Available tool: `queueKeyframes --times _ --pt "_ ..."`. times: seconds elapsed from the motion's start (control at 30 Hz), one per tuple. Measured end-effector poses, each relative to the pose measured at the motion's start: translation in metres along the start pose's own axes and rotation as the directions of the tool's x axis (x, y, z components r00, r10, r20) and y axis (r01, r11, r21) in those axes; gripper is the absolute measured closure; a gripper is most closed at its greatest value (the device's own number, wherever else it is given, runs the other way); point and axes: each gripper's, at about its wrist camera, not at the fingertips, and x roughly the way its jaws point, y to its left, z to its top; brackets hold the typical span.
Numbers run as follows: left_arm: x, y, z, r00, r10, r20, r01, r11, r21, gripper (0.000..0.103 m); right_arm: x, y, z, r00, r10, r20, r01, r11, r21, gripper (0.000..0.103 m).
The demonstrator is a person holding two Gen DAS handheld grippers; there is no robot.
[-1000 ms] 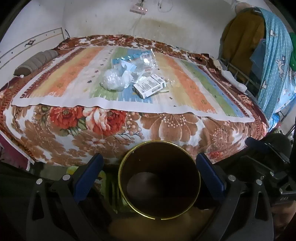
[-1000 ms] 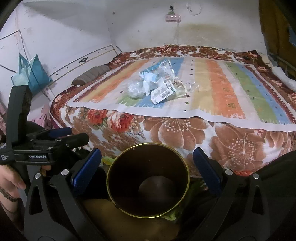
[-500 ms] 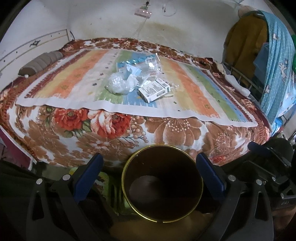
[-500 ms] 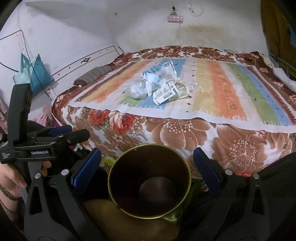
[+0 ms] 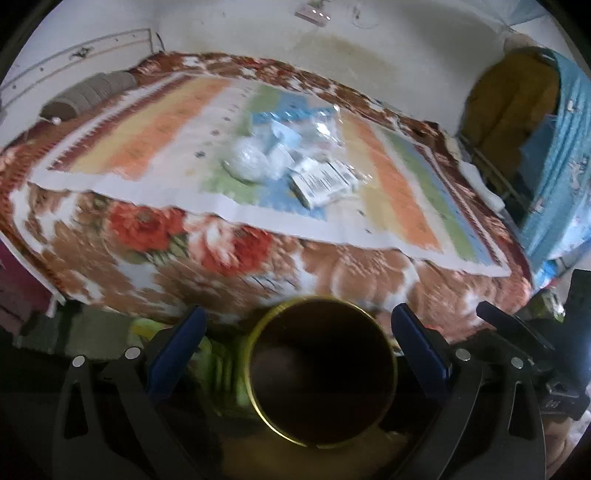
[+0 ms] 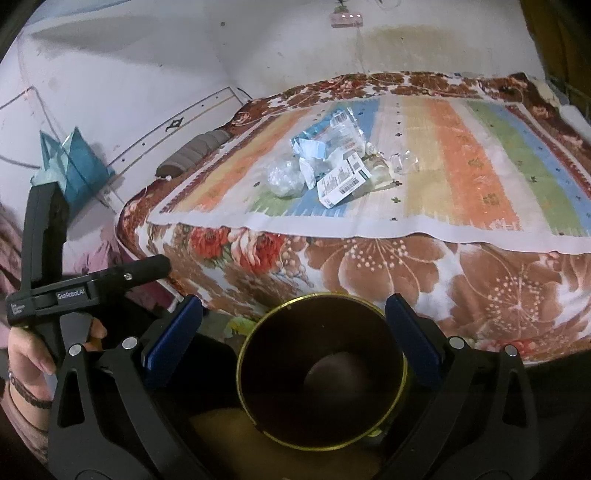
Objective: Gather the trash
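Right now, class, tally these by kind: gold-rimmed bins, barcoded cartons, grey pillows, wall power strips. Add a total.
Gold-rimmed bin: 1
Barcoded carton: 1
Grey pillow: 1
Wall power strip: 1
Total: 4

Motion blur smears the trash pile [image 5: 291,162] and floral blanket [image 5: 192,254].

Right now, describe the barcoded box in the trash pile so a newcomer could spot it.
Find the striped mat on the bed. Mid-mat lies a heap of clear wrappers. The box sits at the heap's near edge: flat, white, rectangular, printed with black barcodes, the only rigid thing beside the crumpled clear bag.
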Motion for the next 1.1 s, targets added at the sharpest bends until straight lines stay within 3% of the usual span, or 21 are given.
queueKeyframes --times 0.13,0.4,0.87,1.1 --pt "0.006 -0.002 0.018 0.999 0.05 0.004 -0.05 0.998 0.046 0.005 0.013 -0.01 0.012 1.0 0.01 -0.02 -0.009 0.999 0.046 0.009" --pt "0.031 -0.007 0.049 0.989 0.148 -0.002 -0.146 0.981 0.126 0.005 0.027 -0.024 0.036 0.998 -0.06 -0.025 0.061 0.997 0.049 0.009" --pt "0.049 -0.012 0.089 0.992 0.124 -0.015 -0.12 0.979 0.167 0.006 0.044 -0.027 0.065 0.997 -0.074 -0.033 0.075 0.996 0.039 0.009" --pt "0.064 0.003 0.113 0.992 0.117 -0.043 -0.111 0.987 0.117 0.006 0.061 -0.026 0.084 0.996 -0.074 -0.045 0.075 0.997 0.021 0.009"
